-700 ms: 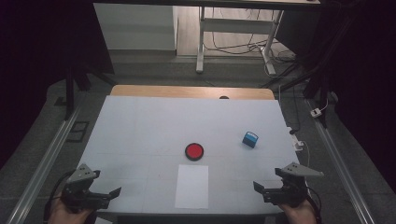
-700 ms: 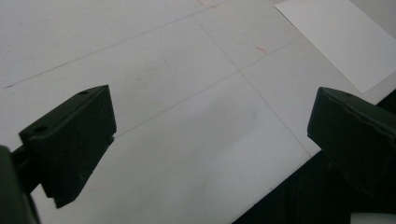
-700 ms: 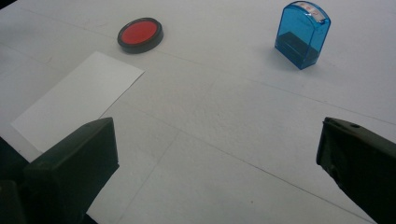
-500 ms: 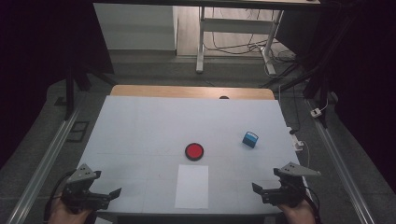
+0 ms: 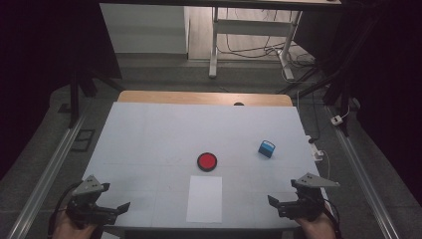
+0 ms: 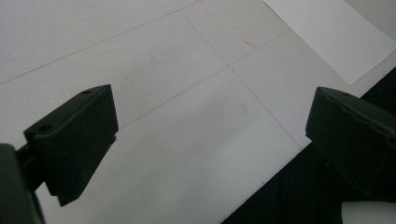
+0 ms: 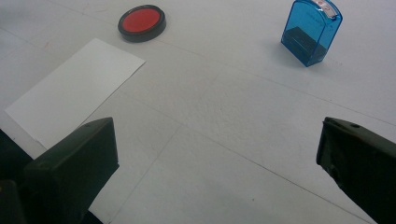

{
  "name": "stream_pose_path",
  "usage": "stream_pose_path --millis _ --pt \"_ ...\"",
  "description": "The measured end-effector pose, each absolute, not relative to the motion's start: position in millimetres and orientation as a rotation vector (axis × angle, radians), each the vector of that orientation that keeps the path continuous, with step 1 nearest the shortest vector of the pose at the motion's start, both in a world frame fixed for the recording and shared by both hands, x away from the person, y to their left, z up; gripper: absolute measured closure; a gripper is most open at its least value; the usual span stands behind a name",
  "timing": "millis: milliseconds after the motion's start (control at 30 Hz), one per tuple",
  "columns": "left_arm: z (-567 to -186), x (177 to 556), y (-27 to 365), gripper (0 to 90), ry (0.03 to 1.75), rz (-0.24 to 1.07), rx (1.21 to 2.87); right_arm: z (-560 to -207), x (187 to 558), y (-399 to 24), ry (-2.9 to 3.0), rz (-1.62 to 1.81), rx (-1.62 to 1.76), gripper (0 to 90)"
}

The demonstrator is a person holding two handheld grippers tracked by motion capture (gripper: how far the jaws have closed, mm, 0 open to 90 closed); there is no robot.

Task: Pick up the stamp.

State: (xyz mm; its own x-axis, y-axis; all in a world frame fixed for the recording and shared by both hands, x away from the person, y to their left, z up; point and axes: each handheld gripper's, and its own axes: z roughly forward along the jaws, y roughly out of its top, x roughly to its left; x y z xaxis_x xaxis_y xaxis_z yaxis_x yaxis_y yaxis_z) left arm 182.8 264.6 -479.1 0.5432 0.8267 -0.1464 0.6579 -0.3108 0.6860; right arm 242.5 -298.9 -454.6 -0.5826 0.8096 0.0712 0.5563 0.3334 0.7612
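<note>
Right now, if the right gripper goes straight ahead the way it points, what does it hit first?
Probably bare table first: the right gripper is open and angled down at it. Farther along that line stands the blue stamp, slightly to the right; depth is uncertain.

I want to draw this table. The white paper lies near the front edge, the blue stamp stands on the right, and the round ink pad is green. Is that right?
Not quite. The round ink pad is red with a black rim, not green; the right gripper view shows it clearly. The white paper does lie near the front edge, and the blue stamp does stand on the right.
</note>
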Motion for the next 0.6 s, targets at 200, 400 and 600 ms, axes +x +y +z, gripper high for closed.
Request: stream_pose_path --millis 200,400,600 --pt "-478.9 183.1 265.7 2.9 1.200 0.297 2.057 -454.4 242.4 -298.0 2.286 1.096 1.211 0.0" --pt "-478.8 183.0 266.0 2.9 1.194 0.289 2.054 -454.5 243.0 -297.6 2.301 1.100 1.207 0.0" --pt "-478.6 182.5 266.3 2.9 1.191 0.290 2.053 -451.1 244.3 -297.4 2.284 1.113 1.191 0.0"
